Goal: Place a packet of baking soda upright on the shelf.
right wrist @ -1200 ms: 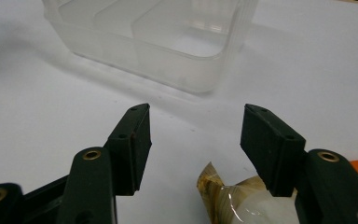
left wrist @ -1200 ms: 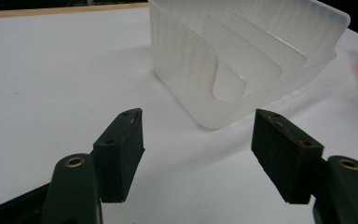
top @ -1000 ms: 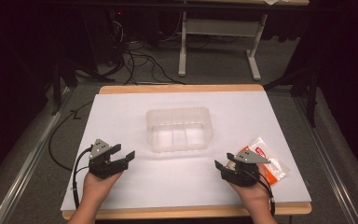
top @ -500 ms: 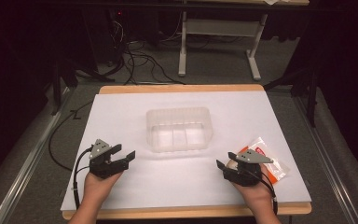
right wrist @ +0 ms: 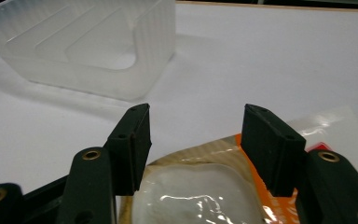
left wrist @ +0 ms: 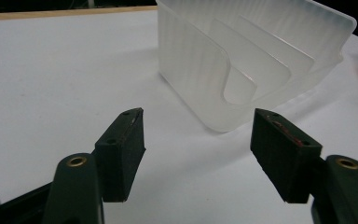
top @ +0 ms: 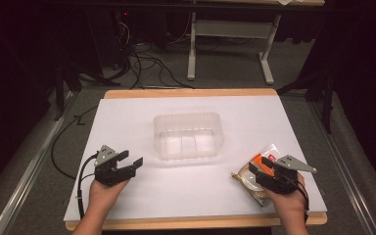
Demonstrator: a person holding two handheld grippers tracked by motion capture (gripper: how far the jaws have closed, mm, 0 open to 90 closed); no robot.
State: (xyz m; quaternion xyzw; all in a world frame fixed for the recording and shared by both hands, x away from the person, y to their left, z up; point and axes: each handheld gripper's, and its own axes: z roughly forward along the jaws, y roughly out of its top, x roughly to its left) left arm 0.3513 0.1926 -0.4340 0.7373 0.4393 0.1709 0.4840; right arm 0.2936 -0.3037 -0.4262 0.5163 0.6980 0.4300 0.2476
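Note:
A clear packet with orange print (top: 266,157) lies on the white table near the right front edge. My right gripper (top: 258,169) hovers over it, open; in the right gripper view the jaws straddle the packet's glossy end (right wrist: 200,196) without closing on it. My left gripper (top: 129,159) rests at the front left, open, with nothing between its jaws. A translucent ribbed container (top: 188,135) with inner dividers stands mid-table. It sits ahead of the left gripper (left wrist: 198,126) as a container corner (left wrist: 261,56), and up and left of the right gripper (right wrist: 196,121) as a container wall (right wrist: 88,51).
The white tabletop (top: 127,122) has a wooden rim. Beyond the far edge lie dark floor, cables (top: 147,63) and a white desk frame (top: 225,44). A metal rail (top: 24,171) runs along the left side.
My right gripper has shifted a little to the right and now covers more of the packet. The left gripper and the container have not moved.

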